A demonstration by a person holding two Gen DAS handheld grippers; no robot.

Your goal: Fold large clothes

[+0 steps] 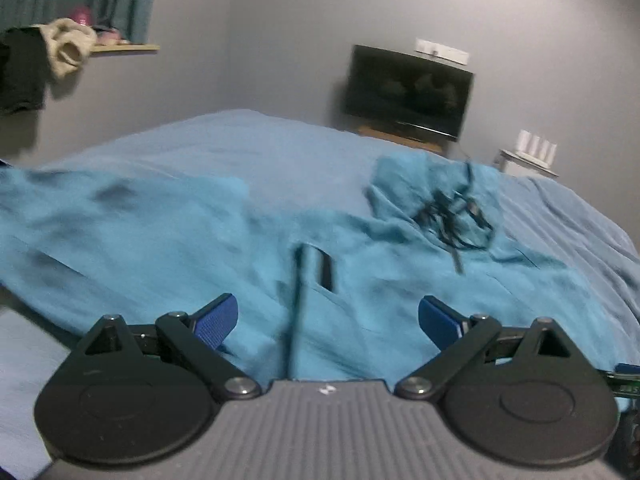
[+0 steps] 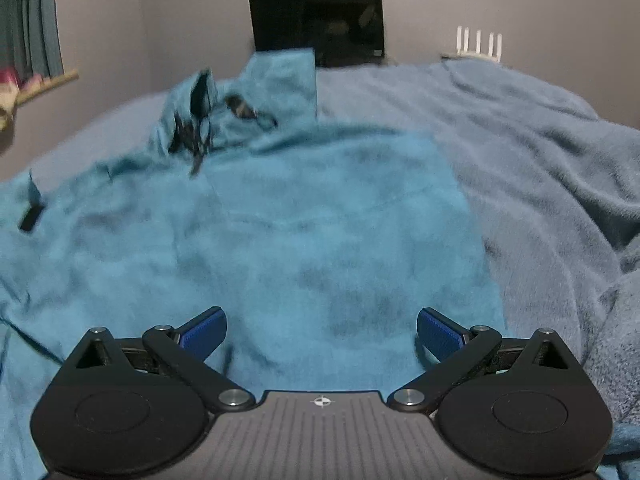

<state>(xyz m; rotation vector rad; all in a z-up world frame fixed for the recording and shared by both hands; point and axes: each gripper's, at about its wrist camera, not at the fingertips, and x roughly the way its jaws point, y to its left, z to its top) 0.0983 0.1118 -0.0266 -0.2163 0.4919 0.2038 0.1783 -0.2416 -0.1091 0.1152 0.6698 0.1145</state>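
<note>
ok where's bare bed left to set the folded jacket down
Free: the bed sheet beyond the teal jacket, toward the TV. The jacket's hood and cords crowd the middle. In the right wrist view, the rumpled blanket borders the jacket's right edge.

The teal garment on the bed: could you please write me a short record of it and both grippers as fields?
garment: teal hooded jacket, spread on the bed
hood: at the far end, with black drawstrings
front: dark zipper line runs down the middle
surface: blue blanket over the bed
left gripper: open, above the jacket, nothing between its pads
right gripper: open, above the jacket, nothing held
background: dark television against the grey wall
</note>
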